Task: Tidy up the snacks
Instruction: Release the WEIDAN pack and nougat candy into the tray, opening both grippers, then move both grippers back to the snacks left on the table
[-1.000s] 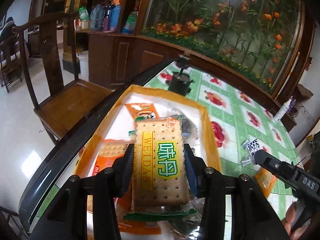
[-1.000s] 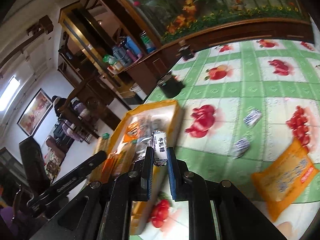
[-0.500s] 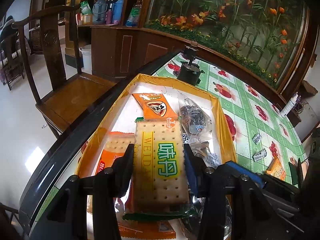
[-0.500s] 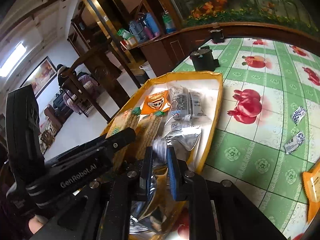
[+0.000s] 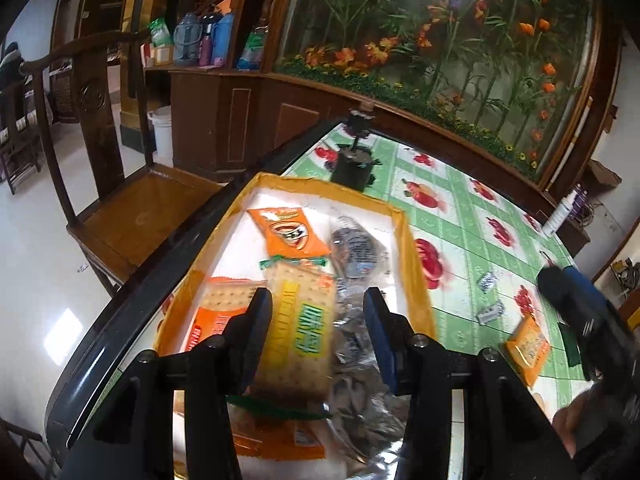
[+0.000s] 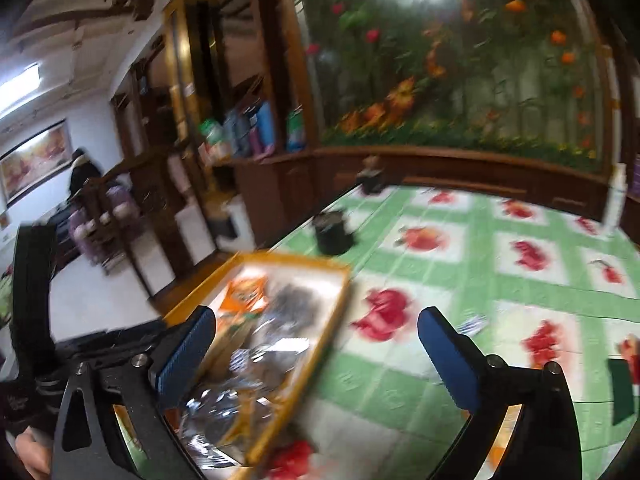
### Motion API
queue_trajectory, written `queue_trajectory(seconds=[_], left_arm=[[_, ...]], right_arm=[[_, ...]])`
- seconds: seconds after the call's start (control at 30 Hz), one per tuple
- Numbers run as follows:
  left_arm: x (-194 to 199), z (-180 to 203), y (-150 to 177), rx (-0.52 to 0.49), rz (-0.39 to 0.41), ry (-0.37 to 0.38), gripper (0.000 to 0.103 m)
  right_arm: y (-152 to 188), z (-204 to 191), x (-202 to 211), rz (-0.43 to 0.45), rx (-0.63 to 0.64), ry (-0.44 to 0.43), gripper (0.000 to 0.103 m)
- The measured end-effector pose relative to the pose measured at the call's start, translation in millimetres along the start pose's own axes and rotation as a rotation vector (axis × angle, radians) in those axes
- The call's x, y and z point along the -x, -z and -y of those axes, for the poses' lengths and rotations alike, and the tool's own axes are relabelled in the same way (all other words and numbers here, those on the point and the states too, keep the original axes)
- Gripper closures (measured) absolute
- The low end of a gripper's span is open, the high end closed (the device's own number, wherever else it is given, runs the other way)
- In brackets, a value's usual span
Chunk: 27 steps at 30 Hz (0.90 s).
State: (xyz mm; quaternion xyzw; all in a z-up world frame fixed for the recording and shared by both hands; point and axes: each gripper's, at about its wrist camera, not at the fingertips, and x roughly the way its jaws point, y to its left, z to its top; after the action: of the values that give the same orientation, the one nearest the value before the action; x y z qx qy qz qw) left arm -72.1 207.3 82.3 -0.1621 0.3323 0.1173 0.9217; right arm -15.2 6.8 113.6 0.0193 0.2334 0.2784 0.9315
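Cracker pack (image 5: 298,332) between left hand-held gripper (image 5: 318,326) fingers

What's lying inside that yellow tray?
The yellow tray holds an orange packet, two cracker packs, and silvery wrappers. Anything beneath the pile is covered.

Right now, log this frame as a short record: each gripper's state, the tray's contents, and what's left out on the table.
left gripper: open, cracker pack loose between its fingers
right gripper: open, holding nothing
tray: orange-rimmed; cracker packs, orange sachet, foil and clear wrappers
still on tablecloth: orange packet, two small wrapped candies
image quality: right wrist view blurred
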Motion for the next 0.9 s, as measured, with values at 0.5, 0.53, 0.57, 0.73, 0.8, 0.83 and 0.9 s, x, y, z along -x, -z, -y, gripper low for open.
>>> queue_trajectory(seconds=[0.5, 0.53, 0.57, 0.73, 0.8, 0.83, 0.9], left_arm=[[12, 77, 16, -0.180, -0.006, 0.074, 0.057], [11, 83, 18, -0.194, -0.011, 0.078, 0.057], [8, 90, 20, -0.208, -0.019, 0.082, 0.057], [-11, 122, 26, -0.250, -0.103, 0.138, 0.046], [-20, 137, 27, -0.269, -0.128, 0.161, 0.034], [-26, 145, 28, -0.282, -0.139, 0.160, 0.033], [-37, 160, 29, -0.320, -0.155, 0.157, 0.033]], right_arm=[[19, 137, 24, -0.105, -0.148, 0.036, 0.034], [22, 152, 23, -0.126, -0.200, 0.033, 0.039], [25, 167, 22, -0.157, -0.257, 0.021, 0.051], [44, 234, 14, -0.257, -0.550, 0.046, 0.057], [47, 242, 14, -0.260, -0.599, 0.014, 0.057], [48, 243, 15, -0.262, -0.606, 0.010, 0.057], [48, 240, 14, -0.268, -0.600, -0.003, 0.057]])
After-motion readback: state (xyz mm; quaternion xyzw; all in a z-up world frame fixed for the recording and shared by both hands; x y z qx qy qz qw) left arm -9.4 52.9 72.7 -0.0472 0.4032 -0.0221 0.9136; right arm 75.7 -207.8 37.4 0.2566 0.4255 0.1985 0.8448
